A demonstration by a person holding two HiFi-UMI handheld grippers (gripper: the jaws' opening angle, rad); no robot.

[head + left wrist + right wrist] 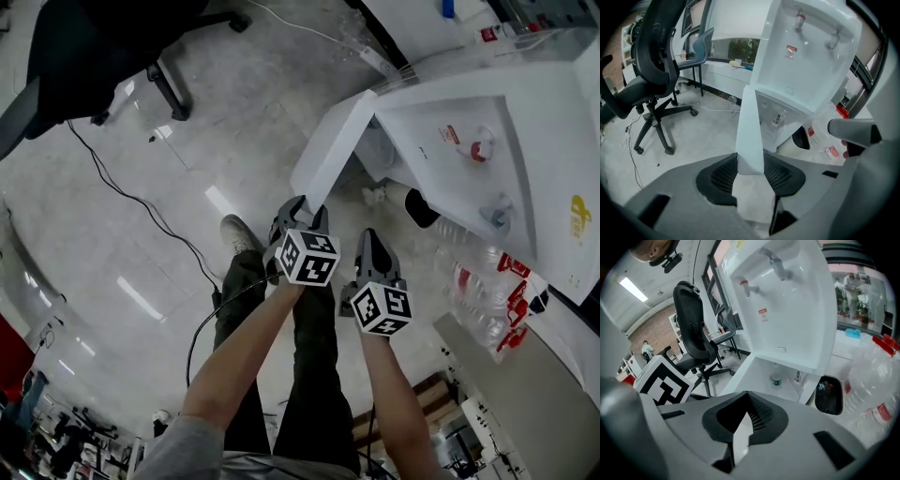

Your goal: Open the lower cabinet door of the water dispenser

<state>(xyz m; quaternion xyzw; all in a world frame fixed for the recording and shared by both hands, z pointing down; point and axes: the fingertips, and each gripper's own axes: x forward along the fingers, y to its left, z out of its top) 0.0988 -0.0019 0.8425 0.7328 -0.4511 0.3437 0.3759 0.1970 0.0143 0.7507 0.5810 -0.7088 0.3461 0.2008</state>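
The left claw [751, 163] pinches the edge of the lower cabinet door [750, 119]. The door stands between its jaws, already swung out from the water dispenser [806, 51]. The right claw [740, 427], just beside it, is closed tight on nothing. Next it likely needs a wider pull, then letting go.

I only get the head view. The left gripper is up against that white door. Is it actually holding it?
Observer: Yes. In the left gripper view the door edge sits between the left gripper pads and touches both.
Operator: And the other one?
Observer: The right gripper has its jaws together, with nothing between them.
Operator: Is anything stored behind that door?
Observer: The right gripper view shows a small bottle standing inside the cabinet.
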